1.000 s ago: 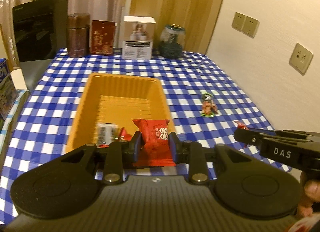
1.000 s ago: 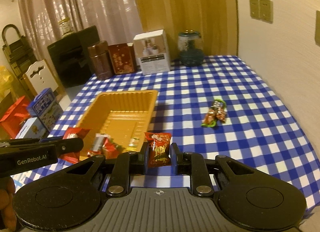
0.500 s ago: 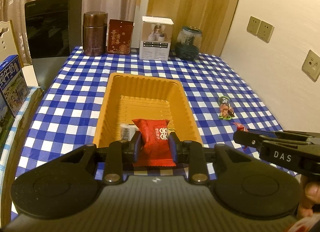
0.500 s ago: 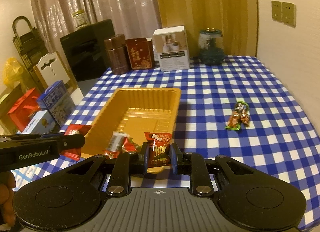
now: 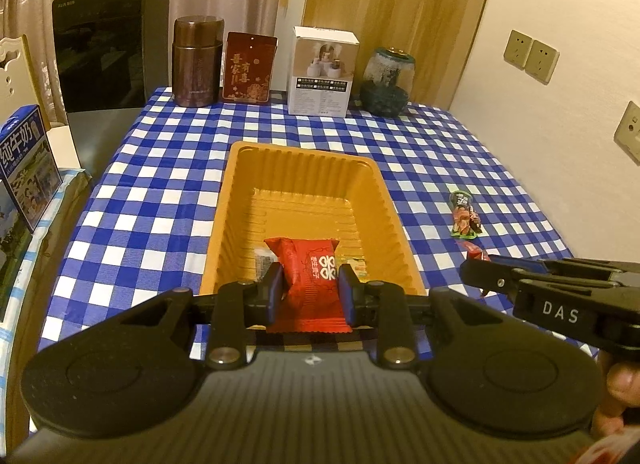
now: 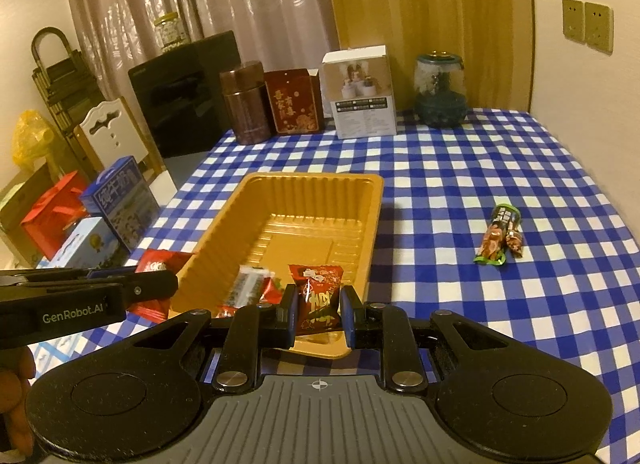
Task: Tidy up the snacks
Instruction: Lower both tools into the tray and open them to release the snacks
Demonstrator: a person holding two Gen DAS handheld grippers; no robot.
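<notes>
Left gripper [image 5: 311,292]: pads pressed on a red pack [image 5: 310,276] w/ white print, pinched at both sides, held over the near end of the tray [image 5: 304,152]. Right gripper [image 6: 319,314]: pads pressed on a dark-red pack [image 6: 318,296], held over the tray's near right corner. In the left view, the right gripper's side is seen at the right edge, w/ fingers [image 5: 618,384] of the person's hand below it; in the right view, the left gripper's side is seen at the left edge.

Tray: orange, ribbed, set lengthwise on a blue-white checked cloth [image 6: 480,168]. Inside, at the near end, a silver-black pack [image 6: 248,282] and small red wrappers [image 6: 272,292] are seen, partly hidden by the held packs. Far end of tray is bare.

On the cloth, right of the tray and well apart: a green-topped snack [image 6: 500,234], lying flat.

Back edge of the table, l. to r.: brown canister [image 5: 197,60], red box [image 5: 249,68], white box [image 5: 323,72], glass jar [image 5: 388,82]. These stand behind the tray, apart from it.

Left of the table: black appliance [image 5: 108,44], blue milk carton [image 5: 26,168], red bag [image 6: 52,212]. Wall sockets [image 5: 530,56] at right.
</notes>
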